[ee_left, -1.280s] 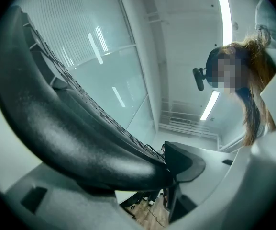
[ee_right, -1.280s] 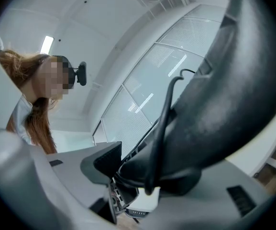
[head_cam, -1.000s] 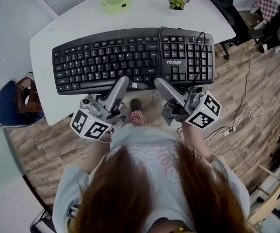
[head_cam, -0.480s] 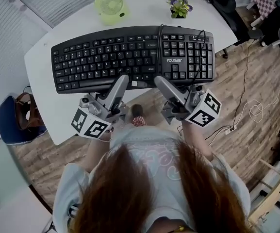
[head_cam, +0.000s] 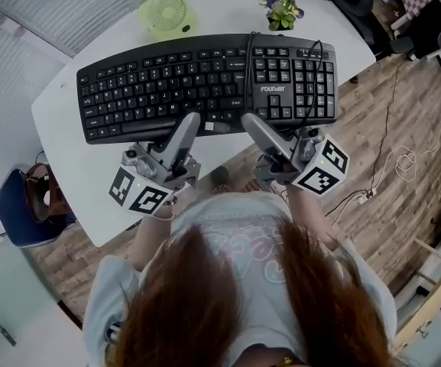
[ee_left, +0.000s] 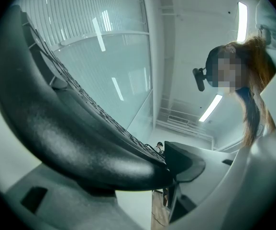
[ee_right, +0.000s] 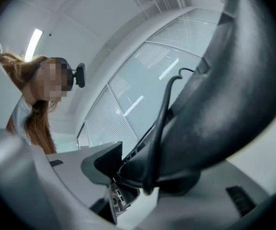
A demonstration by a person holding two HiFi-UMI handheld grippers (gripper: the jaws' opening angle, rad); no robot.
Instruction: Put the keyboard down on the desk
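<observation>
The black keyboard (head_cam: pixel 205 82) is held by its near rim over the white desk (head_cam: pixel 71 167), keys upward, its long side running left to right. The left gripper (head_cam: pixel 187 122) is clamped on that rim just left of the middle, the right gripper (head_cam: pixel 248 121) just right of it. In each gripper view the rounded rim is seen pinched between the two jaws, with no gap left.

A cable (head_cam: pixel 249 52) is draped across the keys, and in the right gripper view it is seen hanging over the rim right at the jaws. The keyboard's right end reaches past the desk's edge, over the wooden floor (head_cam: pixel 373 128). A green fan (head_cam: pixel 168 11) and a small potted plant (head_cam: pixel 281 10) stand on the far side of the desk, just beyond the keyboard.

Whether the underside touches the desk cannot be told. The lowering is judged to be the step in hand. The keyboard needs to be brought down level, kept short of the fan and plant and fully on the desk. The jaws should be parted only once the weight is borne by the desk, with care that the cable is not dragged by the right jaws.
</observation>
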